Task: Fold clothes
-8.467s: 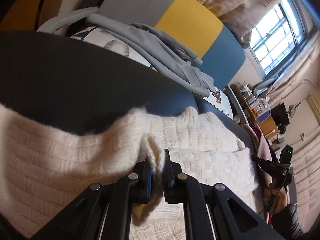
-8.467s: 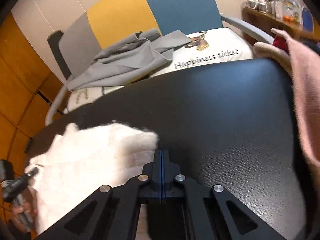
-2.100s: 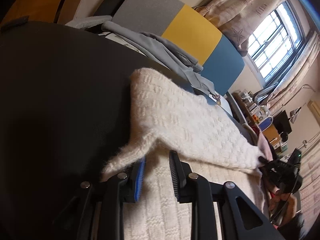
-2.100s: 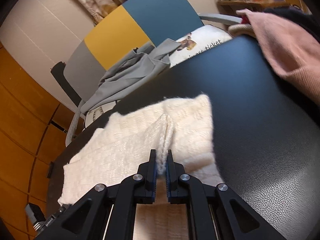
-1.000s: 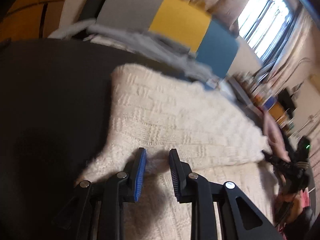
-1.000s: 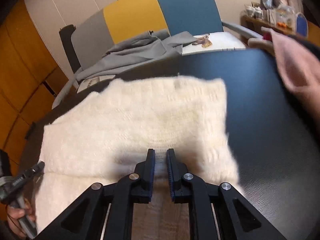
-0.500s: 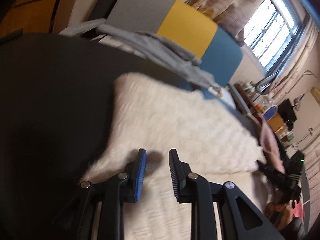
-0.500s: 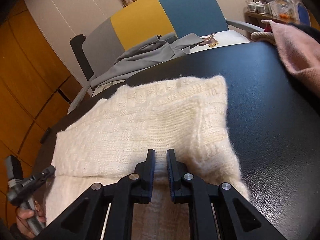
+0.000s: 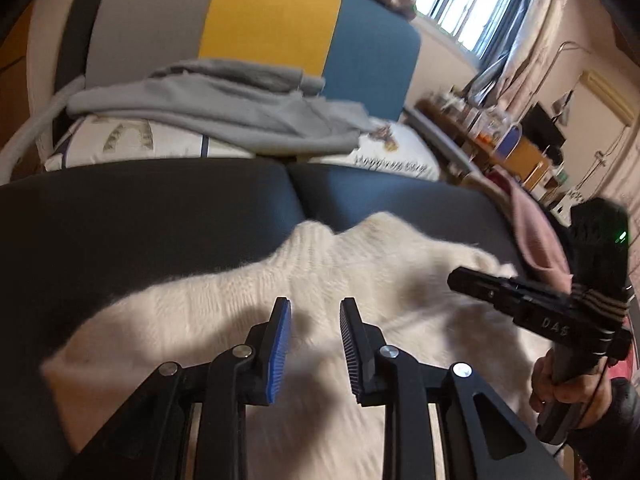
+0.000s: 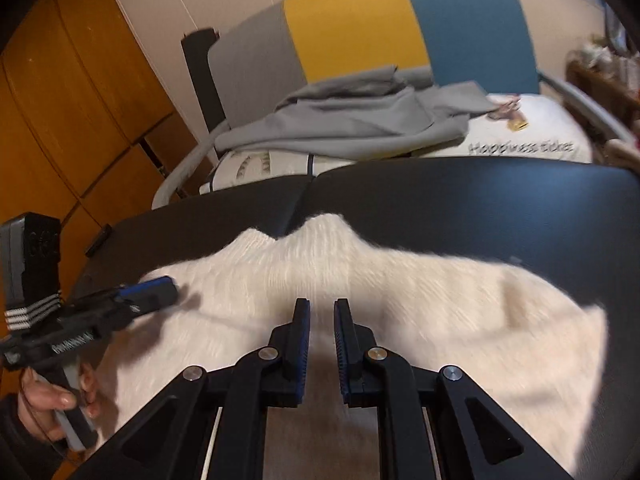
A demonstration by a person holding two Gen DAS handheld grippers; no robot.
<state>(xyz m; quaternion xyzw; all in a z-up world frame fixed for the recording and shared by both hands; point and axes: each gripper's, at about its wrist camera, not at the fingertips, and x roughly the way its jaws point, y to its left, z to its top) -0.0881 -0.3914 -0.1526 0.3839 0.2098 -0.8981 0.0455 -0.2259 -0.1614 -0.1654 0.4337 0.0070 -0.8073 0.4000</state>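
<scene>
A: Broadly, what occupies the work surface?

B: A black table point(image 10: 500, 208) with a matte, slightly grained top. The cream sweater point(image 10: 420, 304) lies flat across its near half: fuzzy knit, folded into a wide band, two soft peaks along the far edge.

A: Behind it?

B: A chair point(image 10: 360, 24) with grey, yellow and blue back panels. Its seat holds a printed white cushion point(image 10: 532, 140) with a crumpled grey garment point(image 10: 360, 120) on top. A pink cloth point(image 9: 532, 232) lies at the table's right edge.

A: Gripper states?

B: The left gripper point(image 9: 314, 320) hovers over the sweater, jaws moderately apart, empty. The right gripper point(image 10: 321, 320) is likewise empty, jaws narrowly parted.
</scene>
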